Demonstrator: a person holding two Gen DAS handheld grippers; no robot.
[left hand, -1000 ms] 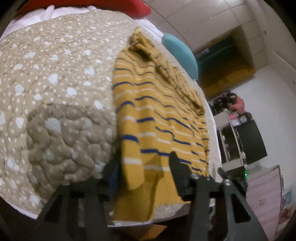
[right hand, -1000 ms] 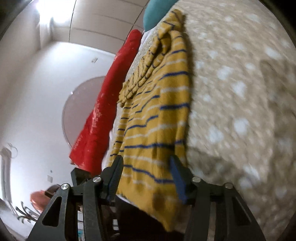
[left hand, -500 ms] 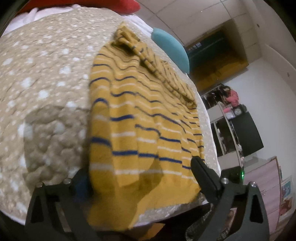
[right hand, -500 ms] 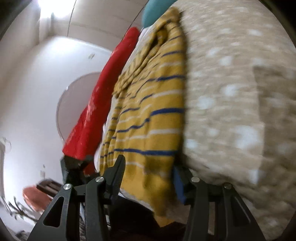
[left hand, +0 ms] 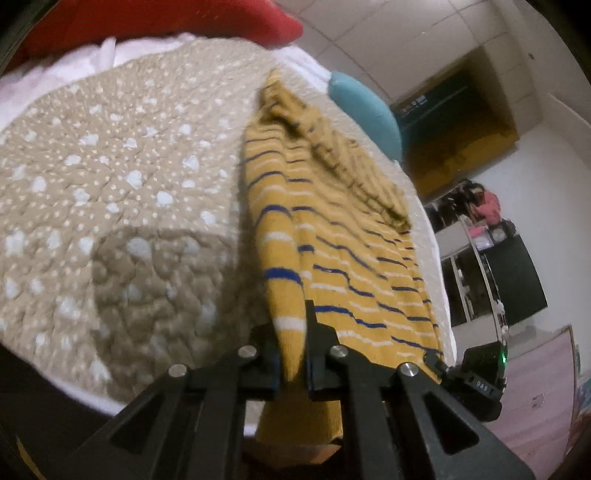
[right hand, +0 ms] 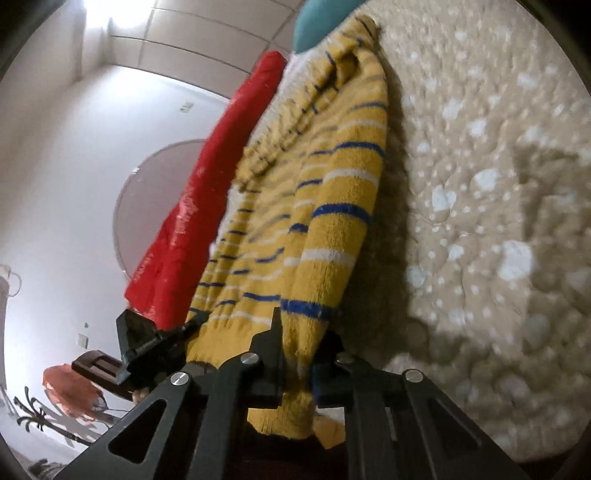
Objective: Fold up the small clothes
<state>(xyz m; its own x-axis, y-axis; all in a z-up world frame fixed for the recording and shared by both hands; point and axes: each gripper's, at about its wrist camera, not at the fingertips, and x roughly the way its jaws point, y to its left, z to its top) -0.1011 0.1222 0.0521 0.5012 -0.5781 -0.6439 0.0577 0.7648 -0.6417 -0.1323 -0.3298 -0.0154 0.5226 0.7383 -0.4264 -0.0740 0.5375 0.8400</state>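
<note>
Bed w/ tan dotted quilt [left hand: 122, 206] carries a yellow striped sweater [left hand: 332, 236], lying toward 1 o'clock. Left claw [left hand: 291, 354] has just closed, clamped on its near hem; right claw [right hand: 299, 354] likewise pinches the hem. Both tilt down. Teal pillow [left hand: 369, 110] at 1, red cushion [left hand: 155, 22] at 12; hem tip hidden below the claws.

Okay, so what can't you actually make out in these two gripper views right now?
- Left wrist view: the sweater's bottom hem, hidden behind the left gripper clamped on it.
- Right wrist view: the hem again, bunched behind the right gripper.
- Both views: the sweater's neckline at the far end, crumpled and blurred.
- Right wrist view: the bedspread pattern, smeared by blur.
- Left wrist view: the shelf items, too small.
</note>
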